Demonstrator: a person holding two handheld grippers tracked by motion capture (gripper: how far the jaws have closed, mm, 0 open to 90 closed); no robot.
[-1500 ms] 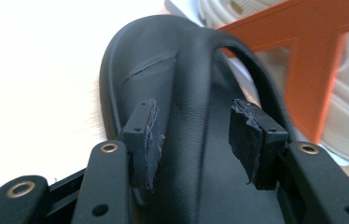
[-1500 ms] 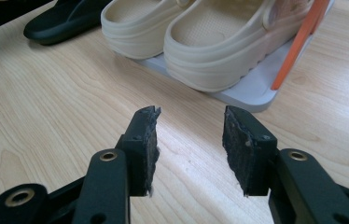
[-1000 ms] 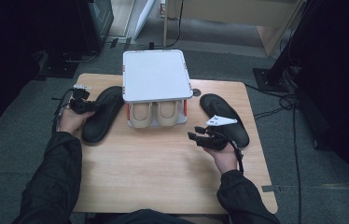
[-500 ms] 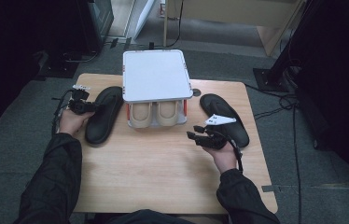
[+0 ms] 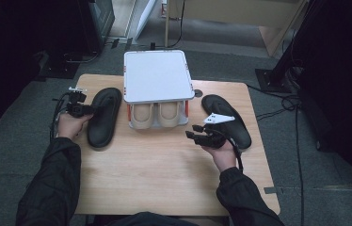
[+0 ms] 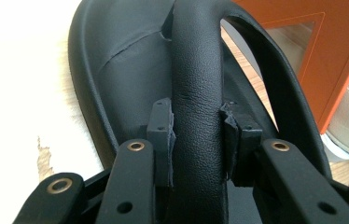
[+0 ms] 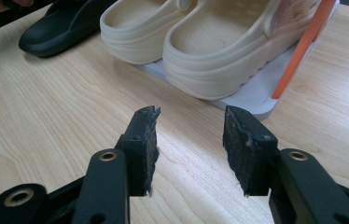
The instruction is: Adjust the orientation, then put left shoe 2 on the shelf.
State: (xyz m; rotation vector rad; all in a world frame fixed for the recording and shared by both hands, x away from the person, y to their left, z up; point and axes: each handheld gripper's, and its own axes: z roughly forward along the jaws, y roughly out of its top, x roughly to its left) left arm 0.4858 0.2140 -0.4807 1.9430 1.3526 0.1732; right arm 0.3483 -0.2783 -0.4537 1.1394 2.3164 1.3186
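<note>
My left gripper has just been closing, and its pads now press on either side of the strap of the black slipper lying at the left of the table, just beside the small shoe rack. My right gripper hangs with its jaws apart and nothing between them, aimed across bare wood toward the pair of cream clogs that sit on the rack's lower shelf. The second black slipper lies on the right side of the table, beyond my right hand and not touched by it.

I judge the step in hand to be the grasp on the left slipper, made so it can be lifted and stowed, most likely on the white top shelf of the rack, which is bare. The next move calls for a firm hold on the strap, then a lift high enough for the sole to clear the shelf edge before I carry it sideways over the rack. The strap is soft, so the slipper may hang and swing; I would raise it slowly.
</note>
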